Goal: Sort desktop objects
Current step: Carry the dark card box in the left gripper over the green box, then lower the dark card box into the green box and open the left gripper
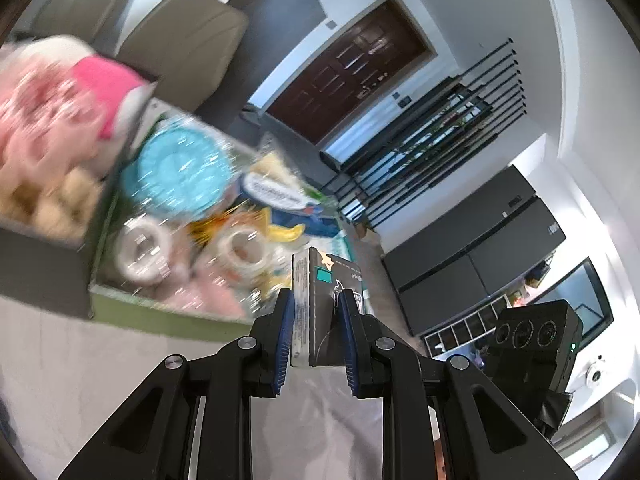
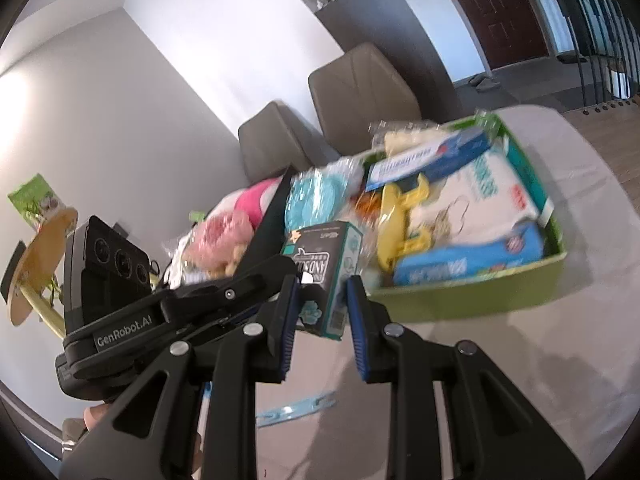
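Observation:
A small dark box with teal trim sits between the blue pads of my left gripper, which is shut on it. In the right wrist view the same box sits between the fingers of my right gripper, which also close on it, with the left gripper's body reaching in from the left. The box is held above the table, just in front of a green tray full of packaged items.
The green tray holds tape rolls, a blue round pack, yellow clips and blue-white packets. A dark box with pink soft items stands to its left. Chairs stand behind the table. A blue strip lies on the table.

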The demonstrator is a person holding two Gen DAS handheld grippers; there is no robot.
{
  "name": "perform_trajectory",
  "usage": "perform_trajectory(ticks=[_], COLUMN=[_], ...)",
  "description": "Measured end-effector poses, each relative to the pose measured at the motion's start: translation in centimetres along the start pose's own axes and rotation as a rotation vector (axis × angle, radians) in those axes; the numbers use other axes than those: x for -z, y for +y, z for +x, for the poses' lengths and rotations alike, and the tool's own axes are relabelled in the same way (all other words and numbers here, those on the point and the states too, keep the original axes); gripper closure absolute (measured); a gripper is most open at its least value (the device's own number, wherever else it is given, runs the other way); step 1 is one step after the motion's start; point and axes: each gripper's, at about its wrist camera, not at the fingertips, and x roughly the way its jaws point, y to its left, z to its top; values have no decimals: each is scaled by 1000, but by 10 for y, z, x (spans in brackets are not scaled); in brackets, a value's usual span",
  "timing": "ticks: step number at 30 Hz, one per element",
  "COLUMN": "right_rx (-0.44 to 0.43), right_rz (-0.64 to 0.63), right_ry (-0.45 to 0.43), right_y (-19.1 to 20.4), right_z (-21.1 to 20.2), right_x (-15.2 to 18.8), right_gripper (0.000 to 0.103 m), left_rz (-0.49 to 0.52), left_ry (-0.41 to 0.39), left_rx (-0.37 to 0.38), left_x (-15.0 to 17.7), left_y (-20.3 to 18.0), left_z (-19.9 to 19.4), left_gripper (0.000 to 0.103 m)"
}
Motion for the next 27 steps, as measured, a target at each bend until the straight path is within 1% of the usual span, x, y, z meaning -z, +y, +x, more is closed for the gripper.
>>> perform_trajectory(ticks=[5,8,11,14,16,21,27], right_rx=[-10,5,51,53,58,64,82], right_rz=[18,24,13,26,30,85,97], right_ry=[-41,-61,-70,-71,-67,-62,-50], right_y=[-12,-20,-30,-43,-51,-76,-83], right_z=[-13,-15,-14,-9,-7,-2,5], right_x=[-23,-38,-52,-58,-60,-59,-56], right_gripper=[78,78,78,78,78,78,78], left_rz=[24,31,32,14,-1,10,10], left_ry=[-4,1,3,0,26,55,62], left_rx=[34,49,66,88,96,72,48], left_x=[-17,-25,-28,-27,-28,-26,-22], left_y=[-16,-21,-19,-15,-12,-11,-7], left_z=[17,35,50,64,77,93,98], left_gripper=[81,81,81,81,81,81,81])
